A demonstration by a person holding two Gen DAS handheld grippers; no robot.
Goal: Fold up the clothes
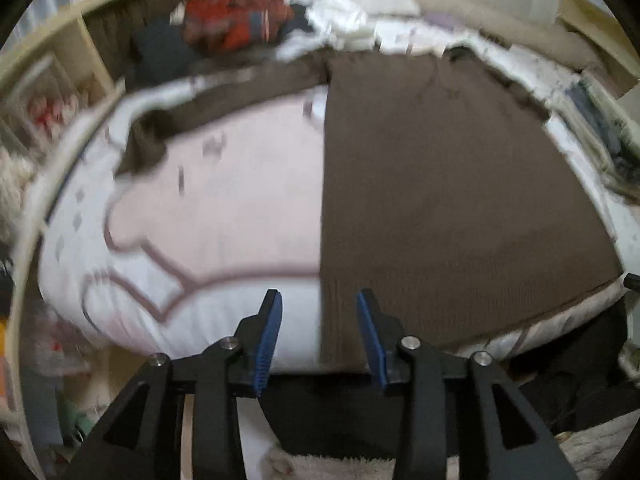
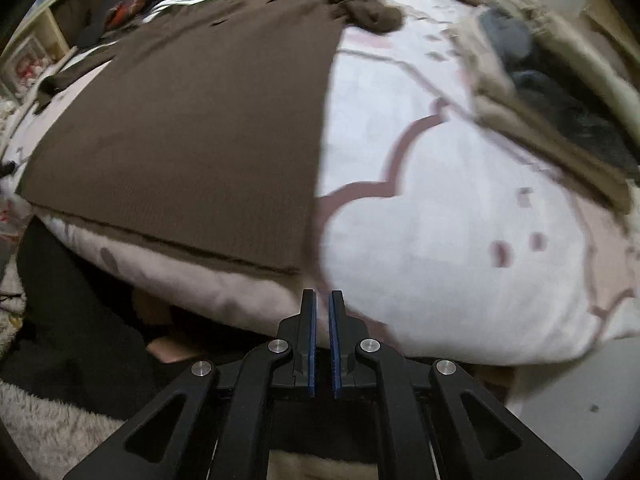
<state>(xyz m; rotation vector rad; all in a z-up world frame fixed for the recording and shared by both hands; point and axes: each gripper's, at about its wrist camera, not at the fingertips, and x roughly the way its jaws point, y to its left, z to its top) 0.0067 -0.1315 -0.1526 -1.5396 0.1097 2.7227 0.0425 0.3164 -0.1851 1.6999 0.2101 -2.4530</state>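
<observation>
A brown knit sweater lies flat on a white and pink bed cover, hem toward me. One sleeve stretches out to the left. My left gripper is open and empty, just above the sweater's near left hem corner. In the right wrist view the sweater fills the left half, with its other sleeve bunched at the far end. My right gripper is shut and empty, at the bed's near edge, right of the sweater's hem corner.
A pile of red, dark and white clothes lies at the far end of the bed. A wooden shelf stands at the left. Grey and dark garments lie along the bed's right side. A shaggy rug covers the floor.
</observation>
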